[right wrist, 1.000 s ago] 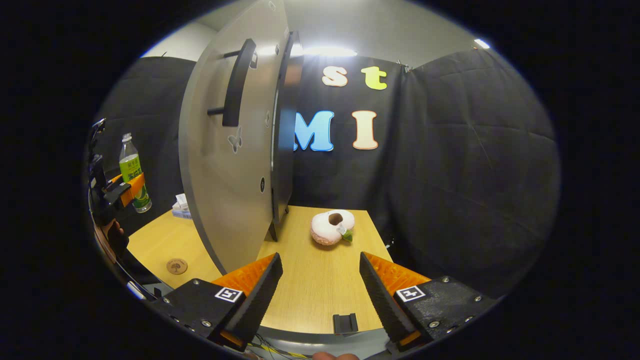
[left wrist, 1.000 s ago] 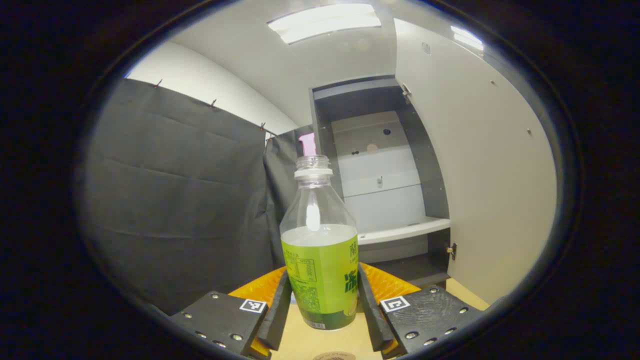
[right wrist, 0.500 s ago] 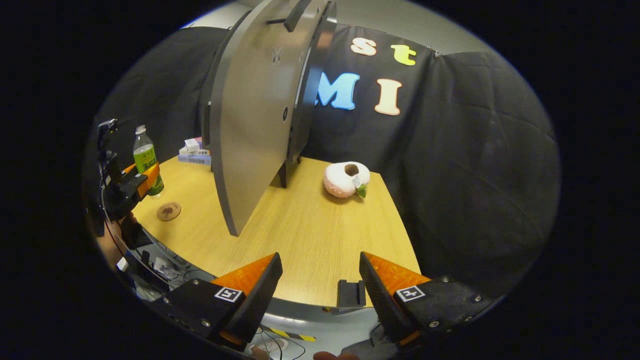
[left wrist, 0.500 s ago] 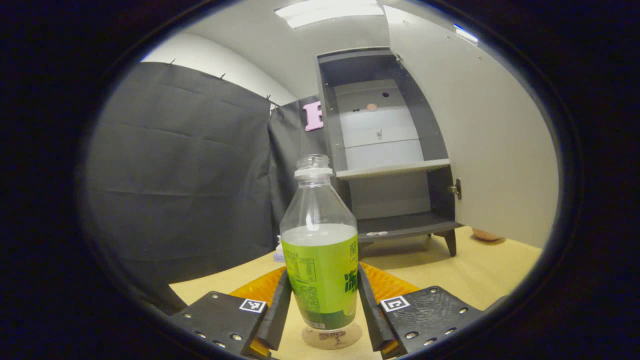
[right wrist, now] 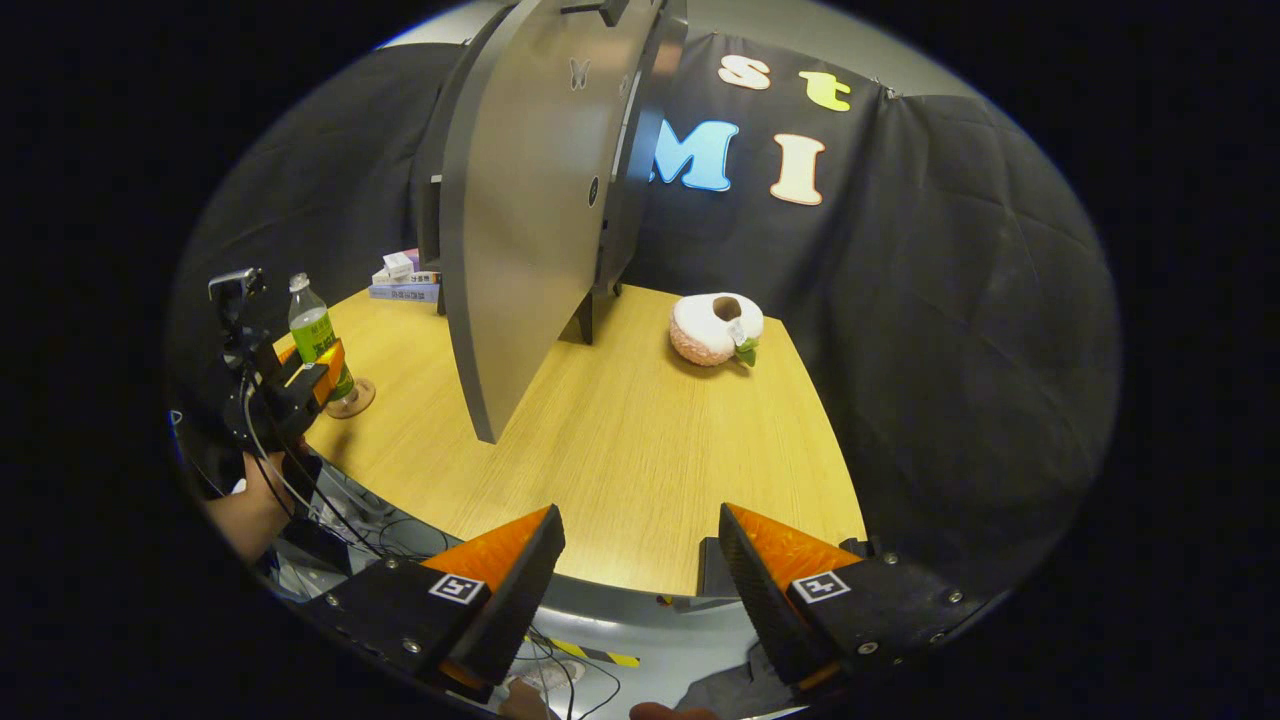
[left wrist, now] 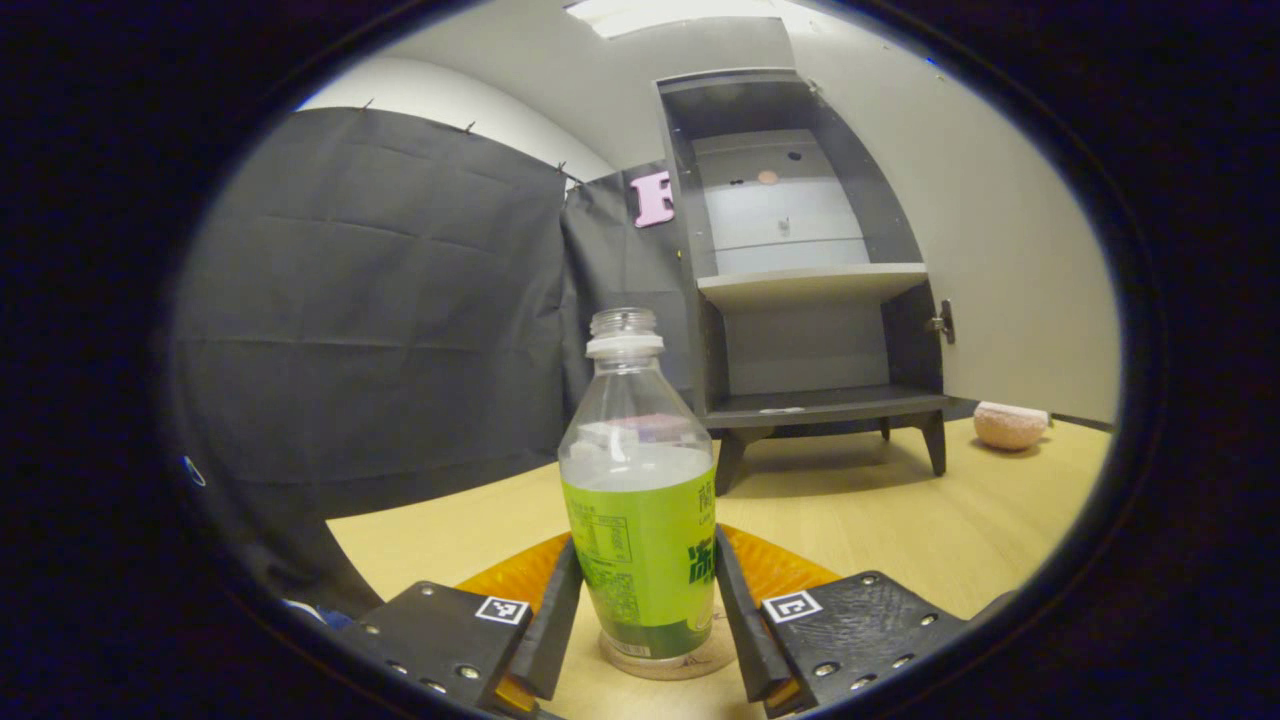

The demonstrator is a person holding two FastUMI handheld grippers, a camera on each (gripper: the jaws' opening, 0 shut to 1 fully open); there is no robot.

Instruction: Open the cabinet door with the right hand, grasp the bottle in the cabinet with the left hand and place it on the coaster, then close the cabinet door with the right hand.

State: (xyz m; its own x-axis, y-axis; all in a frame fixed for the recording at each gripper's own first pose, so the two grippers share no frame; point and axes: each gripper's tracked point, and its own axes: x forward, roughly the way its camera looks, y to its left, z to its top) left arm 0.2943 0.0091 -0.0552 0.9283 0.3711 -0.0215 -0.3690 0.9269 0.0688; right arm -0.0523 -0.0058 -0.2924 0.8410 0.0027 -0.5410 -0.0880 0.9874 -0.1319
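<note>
Worktop (right wrist: 640, 450) of pale wood grain runs across the booth, hemmed on its far sides by black cloth wall (left wrist: 370, 330), with a grey ceiling and a bright light panel (left wrist: 680, 10) overhead. Near the back stands the cabinet (left wrist: 810, 270) — dark-framed, on short legs, with a pale shelf across its middle — and its grey door (right wrist: 530, 210) stands swung wide open, edge-on toward the right gripper view. In the left gripper view, the left gripper (left wrist: 640, 625) has both fingers (left wrist: 555, 630) pressed against the green-labelled bottle (left wrist: 640, 500), which stands upright, uncapped and partly filled with clear liquid; its base sits on the round coaster (left wrist: 672, 662) at the near part of the worktop, well in front of the cabinet. The right gripper view shows the same bottle (right wrist: 320, 335) off to the left, on the coaster (right wrist: 352, 403) and clamped by the left gripper, with a hand (right wrist: 245, 505) below the worktop edge holding it. The right gripper (right wrist: 640, 580) hangs off the near edge of the worktop, its orange-backed fingers (right wrist: 510, 590) spread apart with nothing between them. A pink-and-white plush donut (right wrist: 715, 328) lies on the worktop to the right of the cabinet, and a small stack of boxes (right wrist: 400, 280) sits near the cabinet's other side — close to the cloth wall. Cables (right wrist: 330, 500) trail below the worktop's near edge.
</note>
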